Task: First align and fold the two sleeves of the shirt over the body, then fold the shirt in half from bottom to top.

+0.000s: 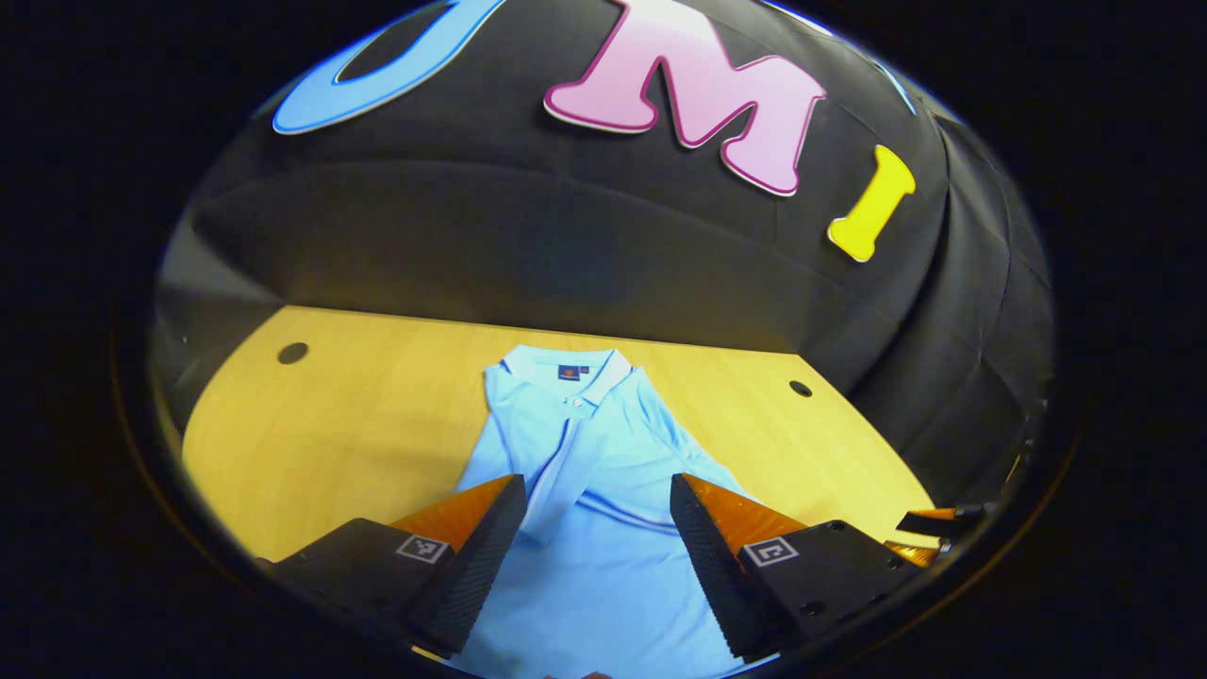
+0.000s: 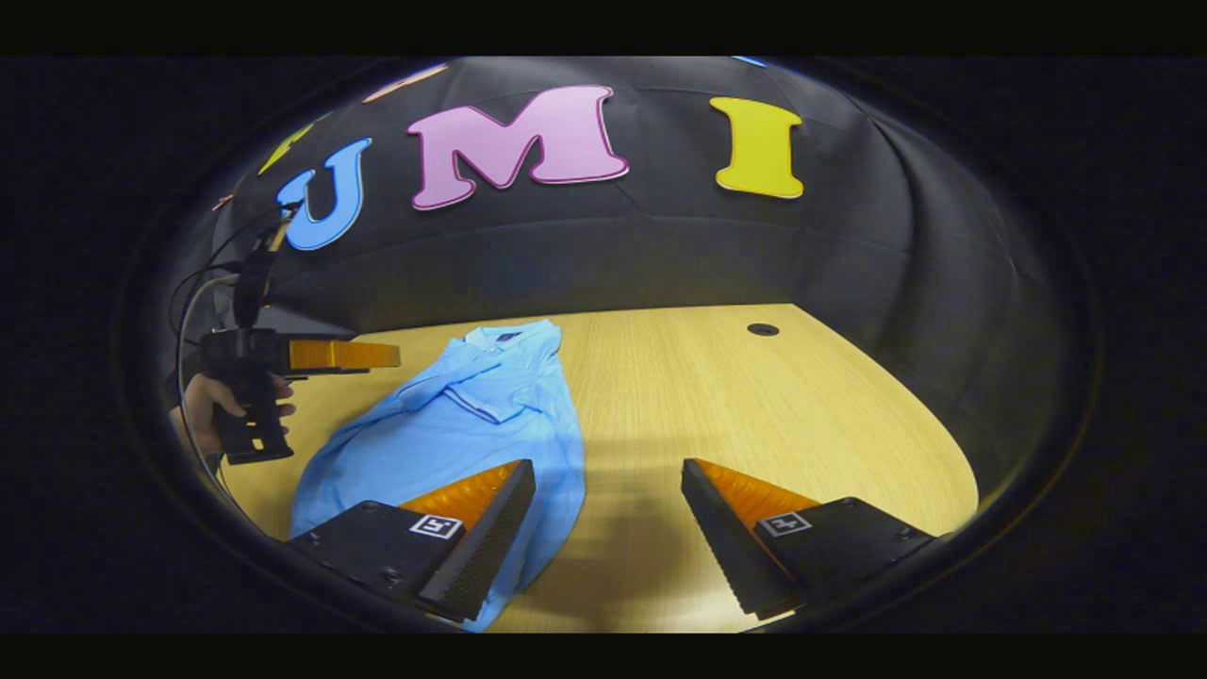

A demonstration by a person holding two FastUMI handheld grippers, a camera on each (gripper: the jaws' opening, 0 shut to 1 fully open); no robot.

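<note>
Folding stage: both sleeves lie over the polo shirt (image 1: 603, 528); bottom-to-top fold remains.
Grippers: your left gripper (image 1: 597, 542) and right gripper (image 2: 608, 533) gape empty.
Next: grip hem corners, carry them toward the collar (image 1: 566, 370).

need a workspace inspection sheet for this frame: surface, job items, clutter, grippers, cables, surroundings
Surface: light wooden table with round dark holes near the far edge.
Job's things: light blue short-sleeved polo shirt lying flat, collar toward the wall; the sleeves appear folded over the body; bottom-to-top fold not done.
Clutter: nothing seen.
Grippers: left hand-held gripper open above the shirt, holding nothing; in the right gripper view it is held by a hand. Right hand-held gripper open over the shirt's edge and bare table, holding nothing.
Cables: thin dark cables rising behind the left hand-held gripper.
Surroundings: black cloth booth wall.
</note>
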